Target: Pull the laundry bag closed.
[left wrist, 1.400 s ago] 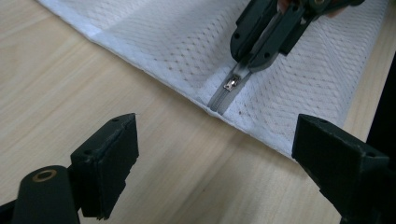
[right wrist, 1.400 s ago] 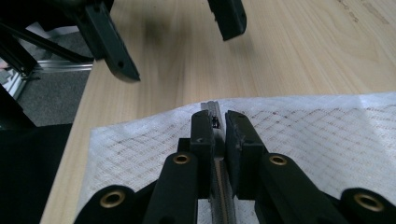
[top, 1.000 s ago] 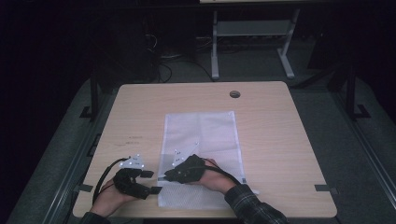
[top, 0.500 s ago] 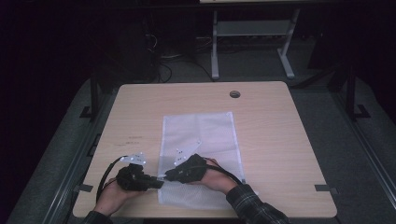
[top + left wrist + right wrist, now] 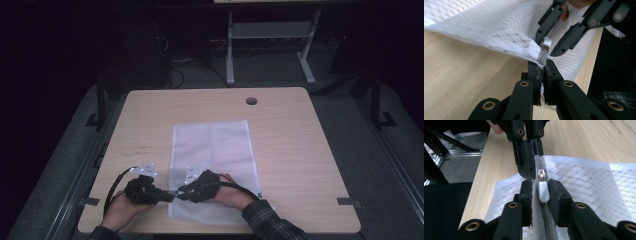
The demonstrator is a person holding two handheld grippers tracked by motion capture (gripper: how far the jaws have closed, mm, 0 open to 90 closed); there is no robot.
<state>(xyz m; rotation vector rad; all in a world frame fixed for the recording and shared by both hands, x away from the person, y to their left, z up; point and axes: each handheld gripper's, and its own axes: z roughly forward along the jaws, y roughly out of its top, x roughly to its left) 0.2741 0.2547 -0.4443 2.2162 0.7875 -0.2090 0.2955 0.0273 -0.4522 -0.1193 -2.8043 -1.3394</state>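
Mesh fabric of a white laundry bag (image 5: 212,150) is being kept flat on the wooden table (image 5: 300,150), with its near end lying toward the person's edge, where both grippers are being held close together. In the left gripper view, the left gripper (image 5: 543,72) is being kept clamped on the grey end of the zipper tape (image 5: 542,57) at the corner of the bag, its jaws having just been closing until they are pressed tight on the fabric, and the corner is being lifted slightly off the wood. In the right gripper view, the right gripper (image 5: 541,191) is being held with its jaws on either side of the white zipper pull (image 5: 543,191); they have just been opening a little, and a narrow gap is being left on one side, so the pull is being bracketed rather than visibly squeezed. The silver slider (image 5: 541,175) is being seen just beyond the pull, right beside the left gripper's closed jaws. In the high view, the two grippers (image 5: 172,192) are being held tip to tip over the bag's near left corner.
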